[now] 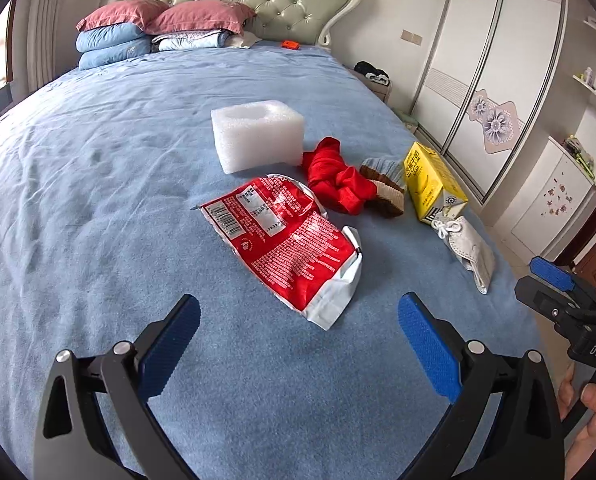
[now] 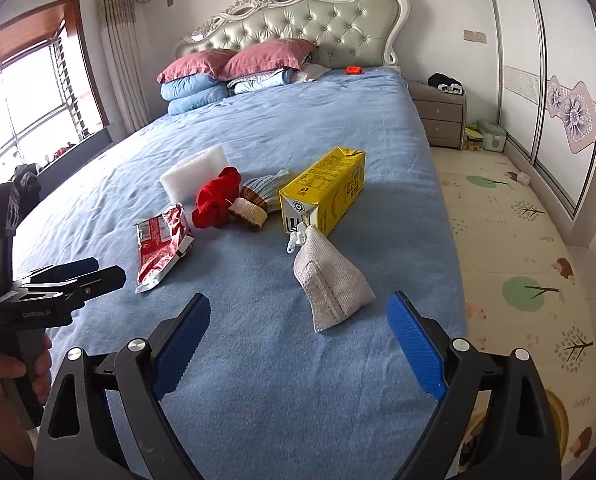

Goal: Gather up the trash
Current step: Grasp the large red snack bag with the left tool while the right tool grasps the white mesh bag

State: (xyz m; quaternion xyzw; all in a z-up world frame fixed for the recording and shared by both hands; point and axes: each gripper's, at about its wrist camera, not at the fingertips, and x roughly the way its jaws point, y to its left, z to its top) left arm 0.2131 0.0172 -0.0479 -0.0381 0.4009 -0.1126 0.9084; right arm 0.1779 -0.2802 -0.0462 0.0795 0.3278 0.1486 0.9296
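While both grippers (left, right) gape empty, yellow carton lies flat, top twd headboard.

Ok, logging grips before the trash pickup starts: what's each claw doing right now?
Left claw: open, holding nothing, above the bed.
Right claw: open, holding nothing.

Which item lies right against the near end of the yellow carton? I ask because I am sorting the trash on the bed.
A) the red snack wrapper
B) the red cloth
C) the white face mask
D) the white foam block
C: the white face mask lies with its ear loops touching the near end of the yellow carton, while the white foam block, red snack wrapper and red cloth lie farther left.
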